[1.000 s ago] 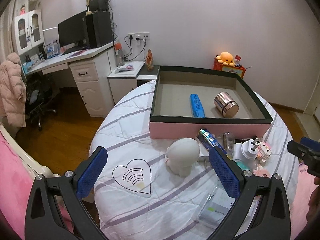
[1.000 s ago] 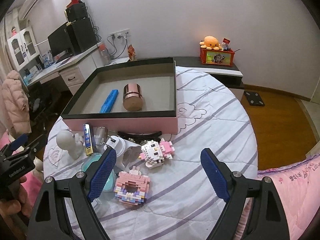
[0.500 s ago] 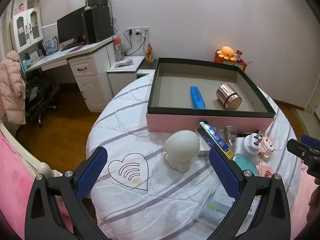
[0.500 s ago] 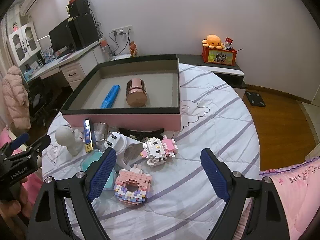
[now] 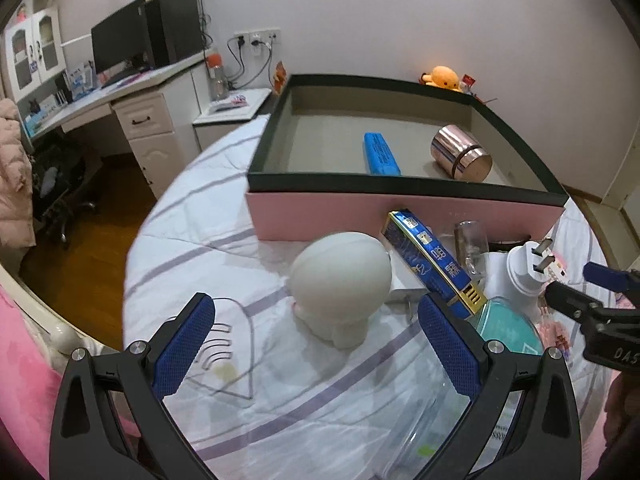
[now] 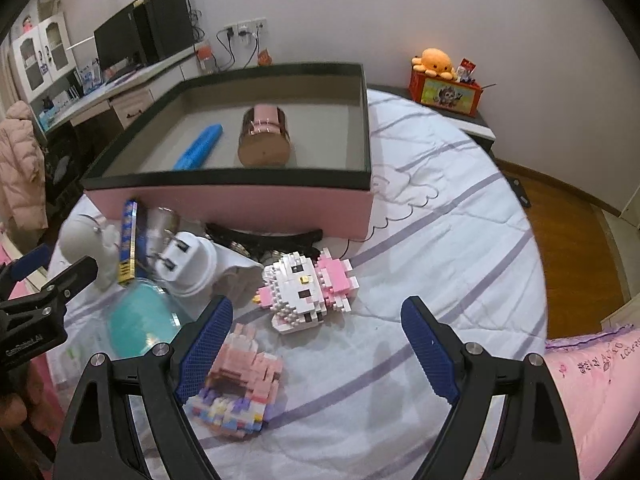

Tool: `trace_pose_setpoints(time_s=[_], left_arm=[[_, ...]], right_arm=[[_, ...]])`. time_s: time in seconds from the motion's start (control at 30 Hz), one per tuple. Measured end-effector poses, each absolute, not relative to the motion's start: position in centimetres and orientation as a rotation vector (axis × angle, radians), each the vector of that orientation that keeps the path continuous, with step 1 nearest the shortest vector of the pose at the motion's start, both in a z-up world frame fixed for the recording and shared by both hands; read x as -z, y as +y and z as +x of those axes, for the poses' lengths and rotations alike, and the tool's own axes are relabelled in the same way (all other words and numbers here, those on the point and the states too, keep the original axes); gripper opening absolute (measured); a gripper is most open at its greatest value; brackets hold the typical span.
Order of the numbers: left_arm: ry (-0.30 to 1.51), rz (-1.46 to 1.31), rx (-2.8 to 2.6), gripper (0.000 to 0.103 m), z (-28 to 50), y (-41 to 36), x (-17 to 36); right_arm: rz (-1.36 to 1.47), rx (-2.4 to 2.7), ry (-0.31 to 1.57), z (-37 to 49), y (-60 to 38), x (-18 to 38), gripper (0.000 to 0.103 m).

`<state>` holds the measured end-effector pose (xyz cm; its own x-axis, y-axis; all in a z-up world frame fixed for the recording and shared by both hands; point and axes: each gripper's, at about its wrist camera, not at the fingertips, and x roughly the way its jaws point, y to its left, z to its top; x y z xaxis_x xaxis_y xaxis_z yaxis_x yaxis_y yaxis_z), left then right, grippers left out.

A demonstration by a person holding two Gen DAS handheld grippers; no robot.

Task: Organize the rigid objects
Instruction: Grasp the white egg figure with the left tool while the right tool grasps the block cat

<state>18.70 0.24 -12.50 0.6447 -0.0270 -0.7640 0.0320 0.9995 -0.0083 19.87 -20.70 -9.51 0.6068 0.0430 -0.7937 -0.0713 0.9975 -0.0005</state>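
A pink box with a dark rim (image 5: 404, 187) (image 6: 224, 179) sits on the round striped table and holds a blue case (image 5: 381, 153) (image 6: 199, 147) and a copper tin (image 5: 461, 153) (image 6: 264, 136). In front of it lie a white round-headed figure (image 5: 341, 276) (image 6: 82, 240), a blue-and-gold pack (image 5: 434, 262) (image 6: 128, 240), a white plug adapter (image 5: 524, 272) (image 6: 188, 264), a teal disc (image 5: 508, 326) (image 6: 140, 318), a white-and-pink brick cat (image 6: 306, 290) and a pink brick donut (image 6: 236, 384). My left gripper (image 5: 316, 344) is open just short of the white figure. My right gripper (image 6: 316, 348) is open above the cloth beside the donut, holding nothing.
A small clear bottle (image 5: 471, 245) and a black hair clip (image 6: 264, 238) lie against the box front. A clear plastic packet (image 5: 436, 432) lies at the near edge. A desk with a monitor (image 5: 120, 44) stands far left. An orange plush (image 6: 434, 61) sits on a red box behind.
Both grippers have come down and closer to the table, so the objects look larger. Jaw widths are the same. Nothing on the table has shifted.
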Motion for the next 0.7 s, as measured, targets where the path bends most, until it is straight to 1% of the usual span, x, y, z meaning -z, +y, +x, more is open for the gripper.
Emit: trace_pose_setpoints(time_s=[0.07, 0.1, 0.17, 0.2, 0.3, 0.37, 0.4, 0.7], left_arm=[[0.871, -0.015, 0.040, 0.101, 19.1, 0.4, 12.8], [0.875, -0.025, 0.044, 0.099, 19.3, 0.5, 13.0], [0.900, -0.039, 0.051, 0.084, 19.7, 0.7, 13.7], [0.918, -0.046, 0.055, 0.083, 19.9, 0.9, 14.0], [0.913, -0.091, 0.098, 0.076, 20.1, 1.3, 14.3], [0.909, -0.097, 0.129, 0.058, 19.9, 1.1, 14.2], [0.909, -0.099, 0.143, 0.053, 19.9, 0.9, 14.2], [0.903, -0.092, 0.146, 0.052, 19.6, 1.3, 13.6]], right_arm=[[-0.045, -0.074, 0.921, 20.3, -20.6, 10.0, 0.087], [-0.052, -0.078, 0.928, 20.6, -20.5, 10.3, 0.084], [-0.053, -0.090, 0.943, 21.0, -20.5, 10.9, 0.081], [-0.052, -0.096, 0.947, 21.2, -20.5, 11.1, 0.075], [-0.076, -0.102, 0.940, 21.2, -20.3, 11.6, 0.066], [-0.083, -0.109, 0.936, 21.1, -20.2, 11.5, 0.063], [-0.083, -0.110, 0.935, 21.1, -20.2, 11.4, 0.063], [-0.028, -0.125, 0.921, 19.9, -21.0, 10.6, 0.062]])
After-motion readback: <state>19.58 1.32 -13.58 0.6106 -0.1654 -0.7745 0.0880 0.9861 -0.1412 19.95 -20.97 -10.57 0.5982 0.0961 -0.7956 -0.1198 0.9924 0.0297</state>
